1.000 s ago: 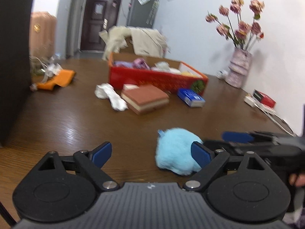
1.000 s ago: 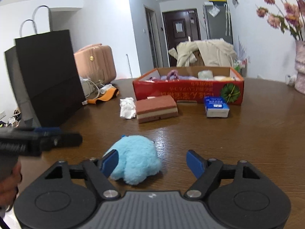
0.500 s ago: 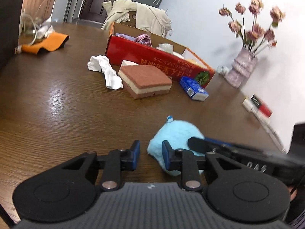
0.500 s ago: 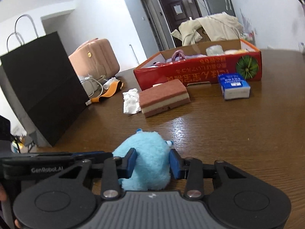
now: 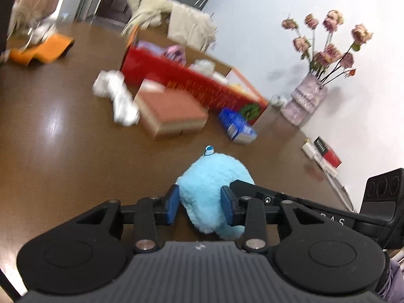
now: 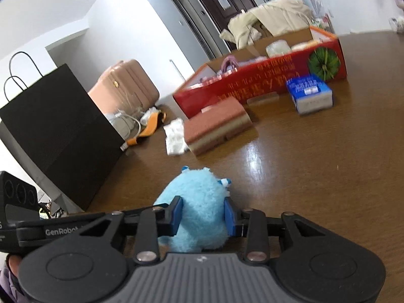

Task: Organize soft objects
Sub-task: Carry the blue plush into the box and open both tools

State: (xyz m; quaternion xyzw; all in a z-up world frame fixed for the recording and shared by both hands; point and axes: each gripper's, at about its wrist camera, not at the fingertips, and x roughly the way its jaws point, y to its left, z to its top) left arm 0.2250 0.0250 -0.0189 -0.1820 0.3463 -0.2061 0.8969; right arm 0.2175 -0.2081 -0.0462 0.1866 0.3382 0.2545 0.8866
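A fluffy light-blue plush toy [image 5: 209, 176] [image 6: 194, 189] sits on the brown table close in front of both cameras. My left gripper [image 5: 200, 207] has the toy between its blue pads, which touch its sides while the jaws are opening slightly. From the other side my right gripper [image 6: 203, 216] squeezes the same toy, its jaws still closing. The right gripper's finger [image 5: 277, 197] reaches in from the right of the left wrist view. Farther back lie a crumpled white cloth [image 5: 118, 96] [image 6: 175, 136], a layered brown sponge block [image 5: 171, 113] [image 6: 214, 126] and an open red box [image 5: 192, 85] [image 6: 252, 83] with soft items inside.
A blue tissue pack [image 5: 237, 126] [image 6: 310, 93] lies by the box. A vase of flowers [image 5: 303, 101] and a red-and-black box [image 5: 328, 151] stand near the wall. A black paper bag [image 6: 58, 126], a pink suitcase [image 6: 126, 85] and an orange item [image 5: 43, 50] are to the left.
Both grippers went from wide open to narrow around the plush toy. The left one was nearly shut beside the toy half a second ago and now has it between its pads. Both views have rolled.
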